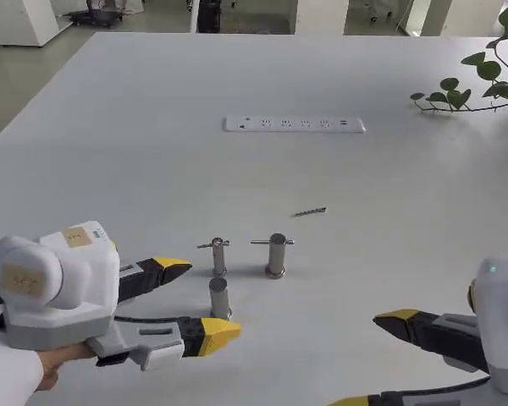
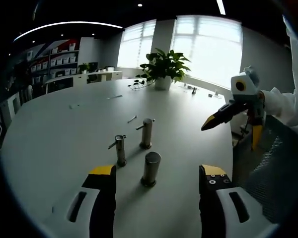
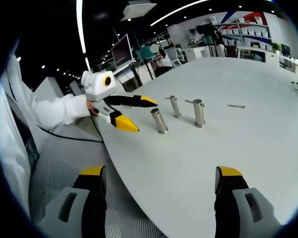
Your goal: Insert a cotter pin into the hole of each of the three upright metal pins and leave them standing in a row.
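Left gripper (image 1: 207,299) at lower left, jaws released wide, gripping nothing. Bare metal pin (image 1: 219,298) stands upright between those jaws, untouched. Just behind it, left fitted pin (image 1: 219,258) and right fitted pin (image 1: 276,256) stand side by side, each with a cotter through its top. Loose cotter pin (image 1: 310,211) lies flat on white table (image 1: 135,152), further back right. Right gripper (image 1: 368,359) at lower right, jaws spread, empty.

Loose cotter pin (image 1: 310,211) behind upright pins (image 1: 276,255)

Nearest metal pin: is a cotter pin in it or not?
Not in. The nearest metal pin shows no crosspiece; a cotter pin lies loose beyond.
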